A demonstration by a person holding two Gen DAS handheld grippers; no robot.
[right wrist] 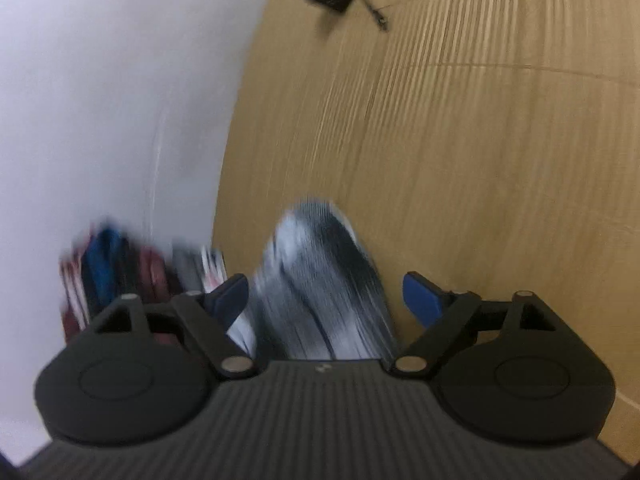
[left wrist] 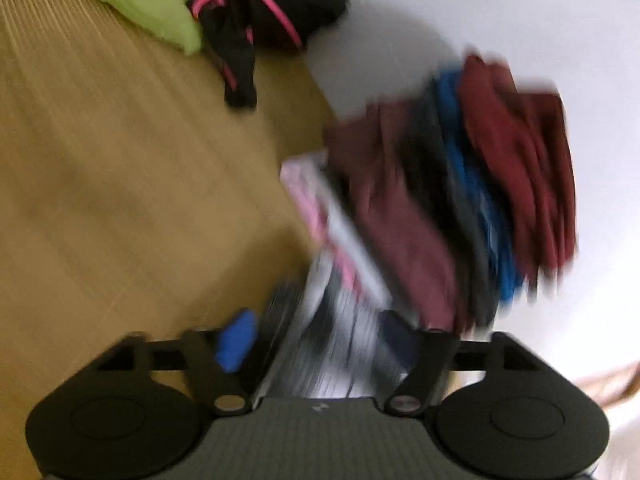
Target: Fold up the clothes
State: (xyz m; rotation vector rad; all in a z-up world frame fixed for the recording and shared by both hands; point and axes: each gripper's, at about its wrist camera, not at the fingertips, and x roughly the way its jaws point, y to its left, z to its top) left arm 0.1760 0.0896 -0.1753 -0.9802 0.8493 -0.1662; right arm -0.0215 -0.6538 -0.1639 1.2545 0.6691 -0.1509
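**A:** How far along is the folding?

**B:** Well along, I'd judge. In the left wrist view a stack of folded clothes in maroon, blue, dark grey and pink (left wrist: 460,200) sits right of centre against the white wall (left wrist: 500,20). A blurred grey-and-white striped garment (left wrist: 336,344) sits at lower centre, between the fingers of the left gripper (left wrist: 328,344).

**A:** Clamped on it?

**B:** I cannot tell; only one blue pad (left wrist: 237,344) shows and motion blur hides the rest. In the right wrist view the right gripper (right wrist: 332,300) has its fingers apart, the same striped cloth (right wrist: 320,280) lying between them but not pinched.

**A:** What's left?

**B:** At the upper left of the left view, a crumpled black garment with pink trim (left wrist: 264,8) and a lime-green cloth (left wrist: 152,0) lie unfolded on the tan woven mat (left wrist: 120,180). Those look untouched.
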